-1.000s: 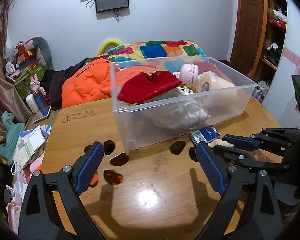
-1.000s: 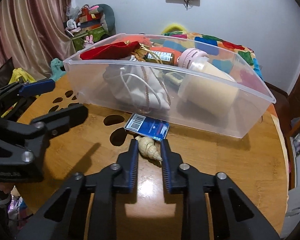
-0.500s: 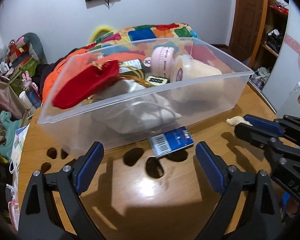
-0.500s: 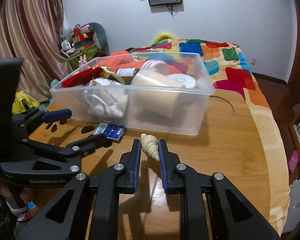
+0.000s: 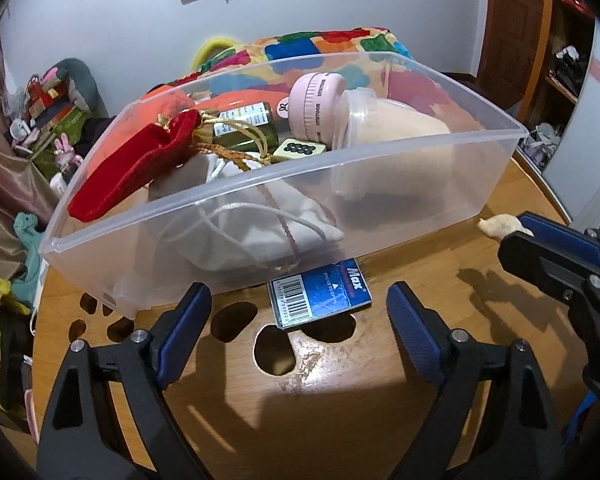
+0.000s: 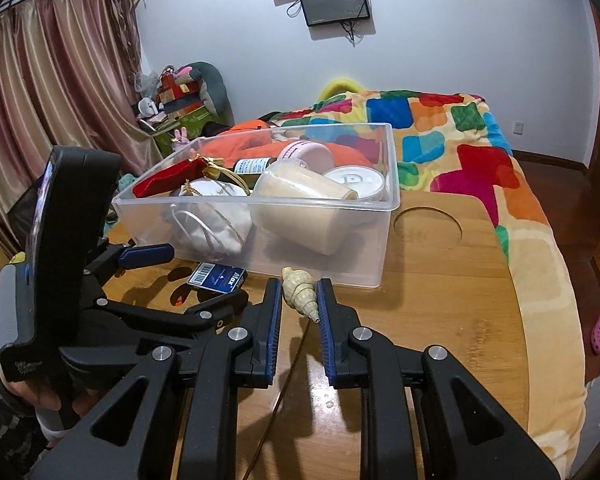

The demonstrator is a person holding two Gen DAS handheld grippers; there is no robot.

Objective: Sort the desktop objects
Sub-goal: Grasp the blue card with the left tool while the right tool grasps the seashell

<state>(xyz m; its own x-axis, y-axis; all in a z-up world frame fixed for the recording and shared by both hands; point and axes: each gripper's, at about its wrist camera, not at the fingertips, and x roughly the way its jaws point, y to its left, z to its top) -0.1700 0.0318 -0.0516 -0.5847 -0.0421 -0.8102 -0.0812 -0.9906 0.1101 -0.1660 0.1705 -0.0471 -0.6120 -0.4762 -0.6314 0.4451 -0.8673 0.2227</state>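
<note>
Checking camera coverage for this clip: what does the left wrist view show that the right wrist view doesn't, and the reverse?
Left wrist only: the domino tile inside the bin.
Right wrist only: the whole seashell between the right gripper fingers, and a white round lid.
Both: the clear bin, the blue Max box on the table, the red pouch, and the open left gripper.

Glossy wood table (image 5: 340, 400); translucent plastic bin (image 5: 400, 184).

The left gripper (image 5: 298, 312) stands wide open at lower center, framing a blue Max box (image 5: 320, 296) on the counter (image 5: 340, 396). A clear bin (image 5: 400, 196) fills the middle. At right, the right gripper (image 5: 516, 234) pinches a seashell (image 5: 498, 226).
</note>
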